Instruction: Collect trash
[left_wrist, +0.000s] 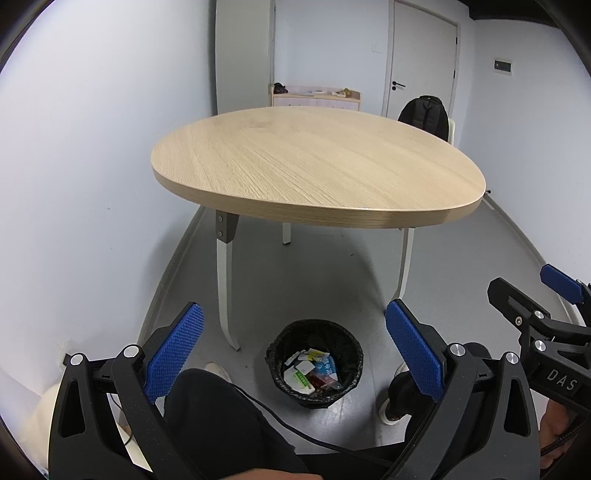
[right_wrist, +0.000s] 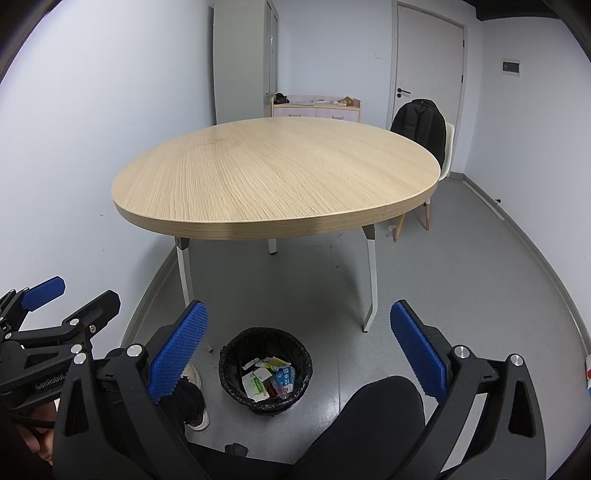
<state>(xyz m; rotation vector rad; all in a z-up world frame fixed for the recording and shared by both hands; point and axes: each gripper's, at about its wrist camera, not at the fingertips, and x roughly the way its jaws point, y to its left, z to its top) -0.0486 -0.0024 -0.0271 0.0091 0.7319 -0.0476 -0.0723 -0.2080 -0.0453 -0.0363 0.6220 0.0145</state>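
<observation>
A black-lined trash bin (left_wrist: 314, 363) (right_wrist: 265, 370) stands on the grey floor in front of the table, between a person's knees. It holds several wrappers and small cartons (left_wrist: 312, 371) (right_wrist: 269, 378). My left gripper (left_wrist: 293, 332) is open above the bin with nothing between its blue pads (left_wrist: 177, 350). My right gripper (right_wrist: 298, 332) is open too and holds nothing; its blue pads (right_wrist: 419, 352) frame the bin. Each gripper shows in the other's view: the right gripper (left_wrist: 546, 306) at the right edge, the left gripper (right_wrist: 55, 314) at the left edge.
A round wooden table (left_wrist: 314, 166) (right_wrist: 273, 173) on white legs stands just beyond the bin, its top bare. A chair with a black backpack (right_wrist: 421, 125) sits behind it, by a door (right_wrist: 424, 62). A low cabinet (right_wrist: 314, 107) lines the back wall. The person's legs (right_wrist: 369, 424) flank the bin.
</observation>
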